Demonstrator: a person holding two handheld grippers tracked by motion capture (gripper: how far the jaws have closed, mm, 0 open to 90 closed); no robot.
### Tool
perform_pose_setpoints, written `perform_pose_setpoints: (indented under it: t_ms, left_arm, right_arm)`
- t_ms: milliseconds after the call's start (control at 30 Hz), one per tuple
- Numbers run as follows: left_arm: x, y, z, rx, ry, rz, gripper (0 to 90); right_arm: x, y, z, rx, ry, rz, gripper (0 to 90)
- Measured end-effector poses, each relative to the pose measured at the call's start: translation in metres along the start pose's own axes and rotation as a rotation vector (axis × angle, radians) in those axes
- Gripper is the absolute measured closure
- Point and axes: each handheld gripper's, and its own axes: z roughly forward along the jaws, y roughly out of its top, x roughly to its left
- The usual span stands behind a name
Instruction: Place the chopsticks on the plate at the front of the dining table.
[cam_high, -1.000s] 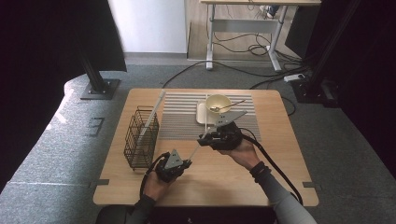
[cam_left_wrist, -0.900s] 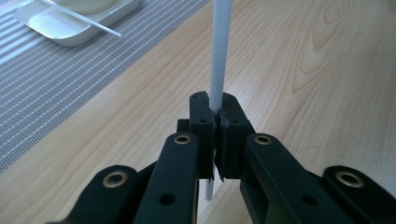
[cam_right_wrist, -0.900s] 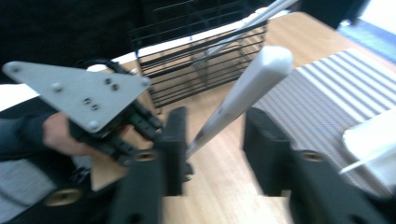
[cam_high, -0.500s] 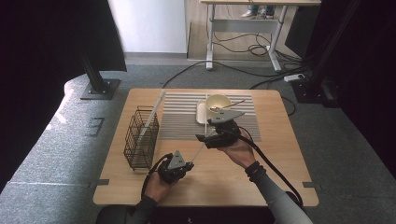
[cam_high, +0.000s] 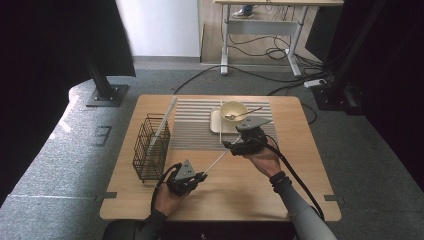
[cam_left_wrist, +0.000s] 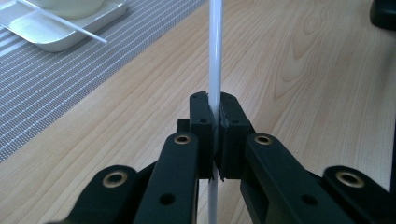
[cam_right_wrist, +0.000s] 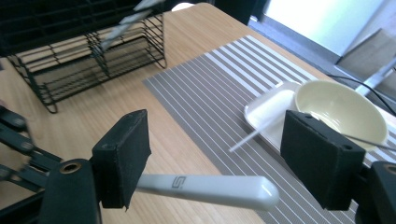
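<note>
Left gripper (cam_left_wrist: 215, 135): jaws clamped on white chopstick (cam_left_wrist: 215, 56), steadying it for handover.
Right gripper (cam_right_wrist: 217, 161): jaws spread wide, chopstick's thick end between, ungripped.

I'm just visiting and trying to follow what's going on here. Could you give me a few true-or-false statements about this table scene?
1. The left gripper is shut on a white chopstick. True.
2. The right gripper is clamped tight. False: its jaws stand open around the chopstick's thick end.
3. The cream bowl is empty. False: a spoon rests in it.
4. A black wire basket stands left of the striped placemat. True.
</note>
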Motion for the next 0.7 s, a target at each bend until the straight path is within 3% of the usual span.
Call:
perform_pose_setpoints:
  t_ms: [300,500,700]
  left_arm:
    - [0.0,0.002,-0.004,-0.014,0.002,-0.002,85.6]
    - [0.0,0.002,0.0,0.016,-0.012,-0.01,85.6]
    - [0.002,0.002,0.002,0.034,-0.003,-0.043,85.8]
  right_arm:
    - [-0.017,-0.019,0.008,0.012,-0.037,0.026,23.0]
    - [-0.023,-0.031,0.017,0.039,-0.05,0.044,22.8]
    - [-0.023,-0.029,0.005,0.033,-0.026,0.035,15.1]
